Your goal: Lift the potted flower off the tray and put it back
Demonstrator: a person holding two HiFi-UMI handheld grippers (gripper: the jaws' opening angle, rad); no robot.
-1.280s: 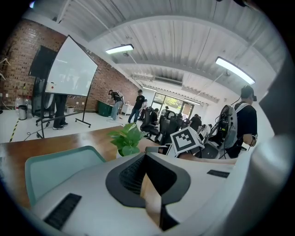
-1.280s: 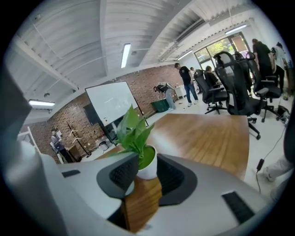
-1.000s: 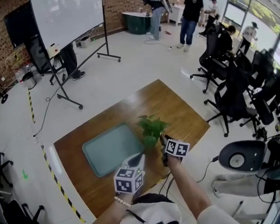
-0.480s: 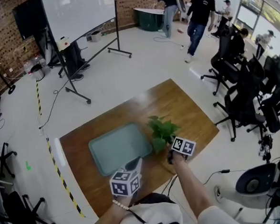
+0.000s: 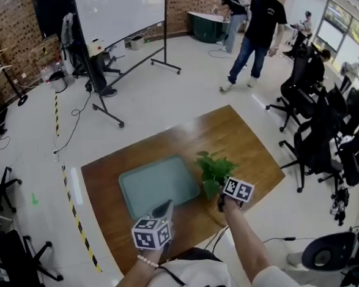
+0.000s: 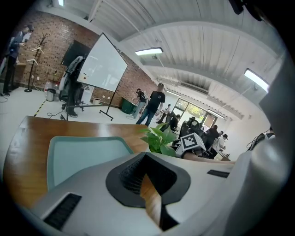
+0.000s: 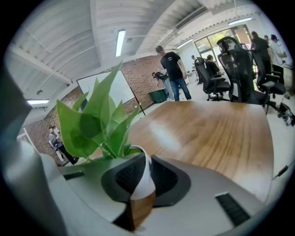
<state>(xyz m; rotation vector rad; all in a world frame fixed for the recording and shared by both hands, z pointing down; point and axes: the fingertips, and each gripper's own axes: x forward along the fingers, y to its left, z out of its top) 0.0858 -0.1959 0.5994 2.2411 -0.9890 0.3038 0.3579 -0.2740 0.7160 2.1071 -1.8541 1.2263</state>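
Observation:
A green potted flower [image 5: 213, 170] in a white pot [image 7: 144, 177] stands on the wooden table [image 5: 240, 138], just off the right edge of the pale teal tray [image 5: 158, 184]. My right gripper [image 5: 222, 198] reaches it from the near side. Its jaws have just been closing, and in the right gripper view [image 7: 144, 184] the pads press on the pot's wall. My left gripper [image 5: 164, 207] hovers over the wood at the tray's near edge. In the left gripper view [image 6: 148, 184] its jaws stand a narrow slit apart with only wood showing between them. The flower [image 6: 159, 139] shows beyond.
Black office chairs [image 5: 316, 130] crowd the floor right of the table. A person in black [image 5: 256, 33] walks beyond the far table corner. A whiteboard on a wheeled stand [image 5: 118, 15] is at the back. The tray holds nothing.
My left gripper has shifted left and lower along the tray's near edge. The right gripper has stayed at the flower. The person in black has walked closer.

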